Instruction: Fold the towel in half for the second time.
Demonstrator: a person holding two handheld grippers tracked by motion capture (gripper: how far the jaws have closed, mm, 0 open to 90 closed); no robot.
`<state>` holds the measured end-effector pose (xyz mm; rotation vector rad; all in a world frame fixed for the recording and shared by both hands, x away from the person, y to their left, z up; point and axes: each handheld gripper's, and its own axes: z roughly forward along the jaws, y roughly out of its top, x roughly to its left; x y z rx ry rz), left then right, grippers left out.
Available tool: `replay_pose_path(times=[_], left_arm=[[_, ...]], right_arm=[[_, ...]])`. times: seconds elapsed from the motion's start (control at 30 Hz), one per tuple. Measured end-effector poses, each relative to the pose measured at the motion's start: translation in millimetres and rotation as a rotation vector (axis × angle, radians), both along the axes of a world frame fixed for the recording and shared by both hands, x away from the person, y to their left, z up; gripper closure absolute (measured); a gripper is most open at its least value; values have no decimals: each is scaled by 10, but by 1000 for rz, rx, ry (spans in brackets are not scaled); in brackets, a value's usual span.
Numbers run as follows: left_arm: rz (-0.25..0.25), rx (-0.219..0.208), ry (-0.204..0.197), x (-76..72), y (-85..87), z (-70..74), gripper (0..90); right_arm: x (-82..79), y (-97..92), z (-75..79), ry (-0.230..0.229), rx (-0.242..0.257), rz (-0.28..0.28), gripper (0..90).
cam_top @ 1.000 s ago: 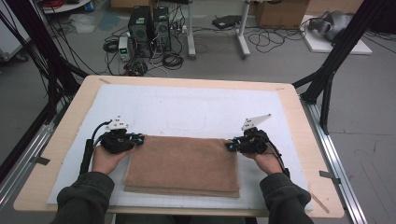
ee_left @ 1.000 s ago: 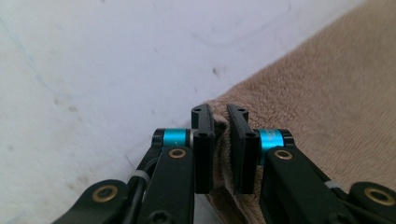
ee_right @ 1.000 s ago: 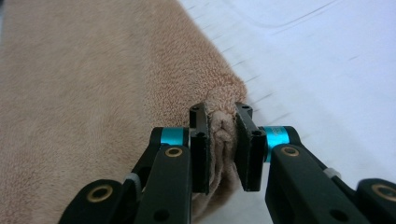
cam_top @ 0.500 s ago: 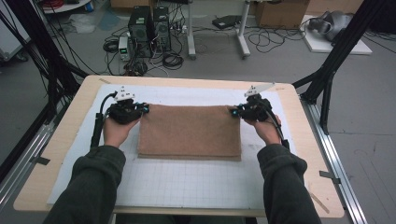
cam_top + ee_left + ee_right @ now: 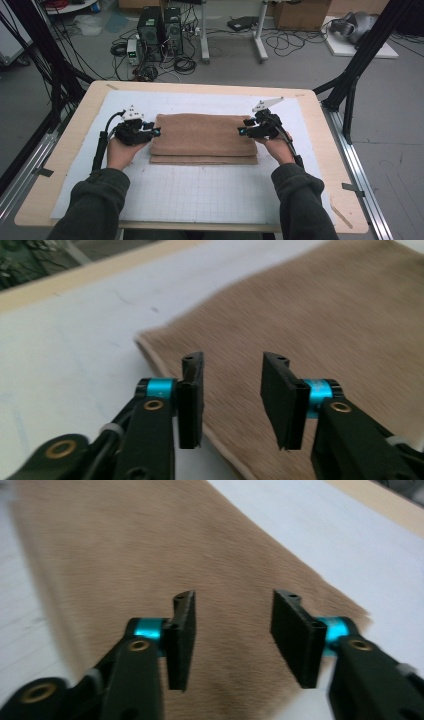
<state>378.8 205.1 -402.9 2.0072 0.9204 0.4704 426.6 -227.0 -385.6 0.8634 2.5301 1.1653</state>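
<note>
A brown towel (image 5: 202, 136) lies folded on the white gridded mat (image 5: 200, 195), its lower layer peeking out along the near edge. My left gripper (image 5: 156, 131) hovers at the towel's left edge; its jaws have just been opening and stand apart with nothing between them, the towel (image 5: 325, 325) lying below. My right gripper (image 5: 241, 131) is at the towel's right edge, jaws also just opened and empty above the towel (image 5: 150, 555). In the gripper views the left gripper (image 5: 232, 390) and right gripper (image 5: 235, 630) both show a clear gap.
The mat covers a wooden table (image 5: 65, 145) framed by black struts (image 5: 360, 65). Beyond the far edge, computer towers (image 5: 160, 27) and cables lie on the floor. Both forearms in dark sleeves come in from the near side.
The hands carried the towel's near edge away and folded it over the far part, then drew back a little. Both grippers let go of the towel and now stand open.
</note>
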Motion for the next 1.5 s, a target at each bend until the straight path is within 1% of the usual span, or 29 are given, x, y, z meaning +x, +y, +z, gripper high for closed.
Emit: replay_pose_path(times=[0.1,0.17,0.23,0.3,0.37,0.4,0.43,0.47,0.53,0.57,0.6,0.7,0.73,0.83,0.9,0.97,1.07,1.1,1.13,1.17,1.2,1.23,1.27,1.3,1.33,1.37,1.43,1.47,1.5], left_arm=[[-51,8,22,-168,-31,-99,670],[-66,-4,15,-260,-18,-138,636],[-83,1,22,-314,-4,-173,628],[-107,15,38,-343,-5,-232,641],[-112,24,66,-337,1,-302,632],[-111,43,76,-322,-4,-330,636],[-113,52,75,-311,-11,-345,654],[-109,57,60,-308,-25,-347,708],[-109,70,45,-306,-40,-327,834],[-103,78,34,-310,-37,-305,849],[-91,69,17,-322,-20,-273,855],[-65,19,-30,-348,55,-137,855],[-63,14,-37,-358,68,-89,855],[-64,5,-69,-417,97,25,855],[-81,18,-65,-484,104,36,854],[-100,58,-46,-548,84,-48,855],[-102,83,0,-567,51,-220,850],[-104,93,15,-568,40,-286,846],[-106,88,29,-564,37,-310,830],[-105,86,36,-558,40,-306,788],[-98,76,23,-565,44,-290,713],[-100,55,5,-573,62,-260,672],[-96,24,-4,-585,80,-234,644],[-95,10,-13,-594,96,-212,635],[-96,9,-14,-596,99,-210,648],[-102,23,-7,-593,101,-221,691],[-97,57,37,-568,96,-278,771],[-105,69,62,-554,86,-312,777],[-105,72,62,-554,73,-326,771]], right_arm=[[-158,-24,-82,37,24,25,528],[-304,-46,-121,27,41,44,522],[-436,-75,-164,15,23,50,527],[-528,-113,-229,22,12,62,538],[-580,-147,-322,41,18,72,533],[-598,-159,-370,52,14,71,534],[-598,-162,-423,57,4,72,544],[-593,-164,-467,60,2,71,596],[-580,-170,-492,37,-11,77,786],[-569,-183,-479,42,8,76,840],[-566,-196,-455,47,27,74,850],[-598,-214,-336,22,49,82,854],[-614,-212,-302,24,54,86,856],[-686,-186,-155,-11,60,112,858],[-743,-190,-87,-23,62,123,858],[-793,-198,-82,-11,50,134,858],[-808,-180,-214,23,7,139,857],[-803,-166,-280,49,-3,135,856],[-793,-152,-361,72,-21,140,843],[-780,-144,-394,100,-29,139,790],[-767,-139,-412,130,-7,138,701],[-766,-141,-400,121,15,140,683],[-779,-147,-368,97,36,142,671],[-789,-153,-337,73,52,139,670],[-779,-167,-326,63,69,135,671],[-773,-173,-332,68,67,131,671],[-753,-178,-378,86,22,117,671],[-740,-184,-404,99,11,107,669],[-733,-188,-425,111,7,106,669]])
